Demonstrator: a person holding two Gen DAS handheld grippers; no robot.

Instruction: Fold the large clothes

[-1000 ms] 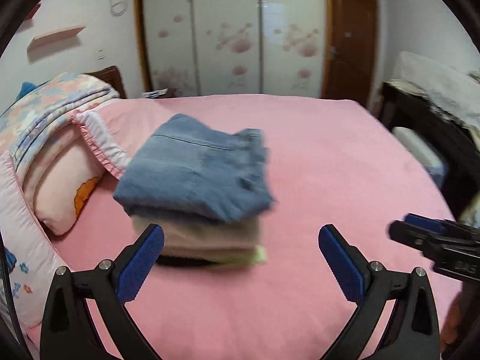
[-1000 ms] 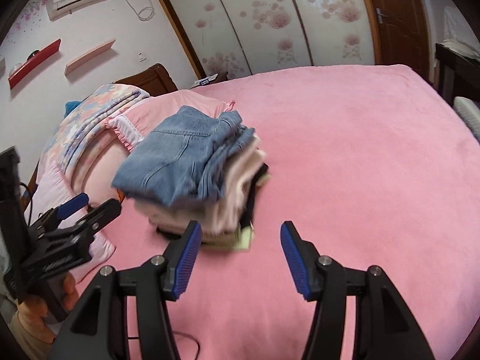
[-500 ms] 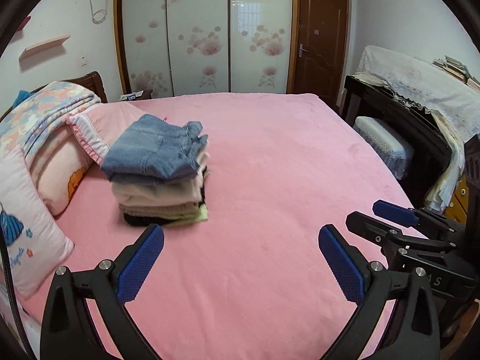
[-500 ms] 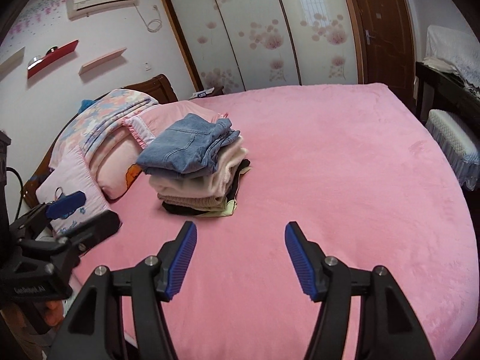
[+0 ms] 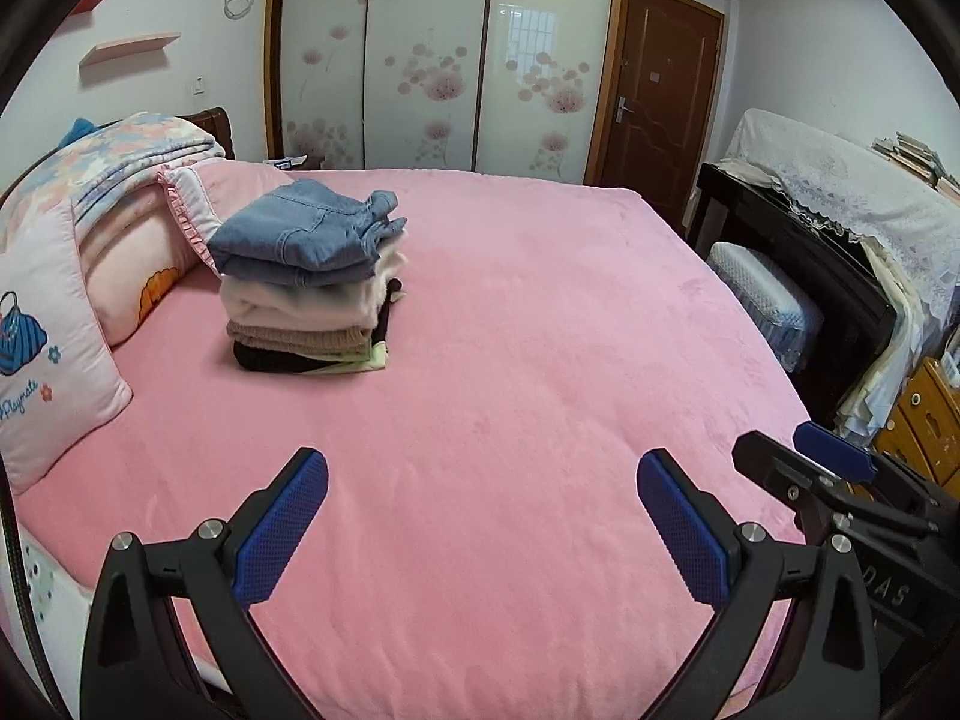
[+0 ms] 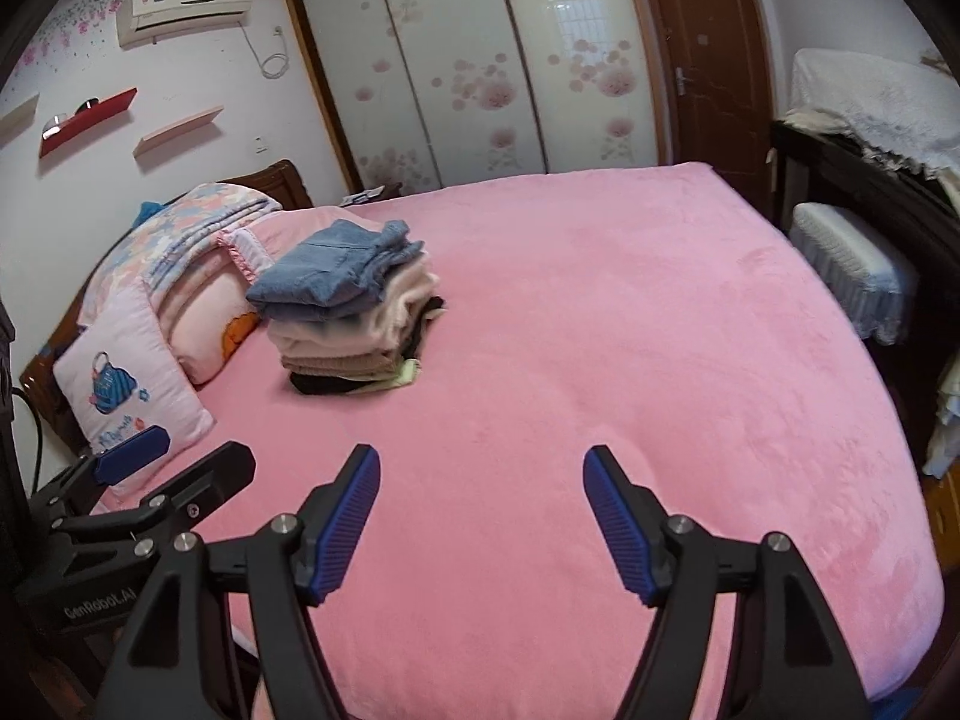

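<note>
Folded stack [image 5: 312, 285] (denim on top) sits on the bed [image 5: 540, 360] by the pillows [image 5: 54, 324], ahead-left of both tools; left gripper [image 5: 480, 516] nearer, jaws wide apart, empty; right gripper [image 6: 483, 516] likewise spread, holding nothing; both well apart from it.

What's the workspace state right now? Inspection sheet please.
Surface: pink plush bedspread, smooth.
Job's things: folded stack, blue denim jeans on top, then cream fleece, tan knit, black garment at the bottom.
Clutter: pink pillows and floral quilt beside the stack.
Grippers: left tongs open, empty; right tongs open, empty.
Cables: black cable at the left edge.
Surroundings: floral sliding wardrobe, brown door, lace-covered dark cabinet.
</note>
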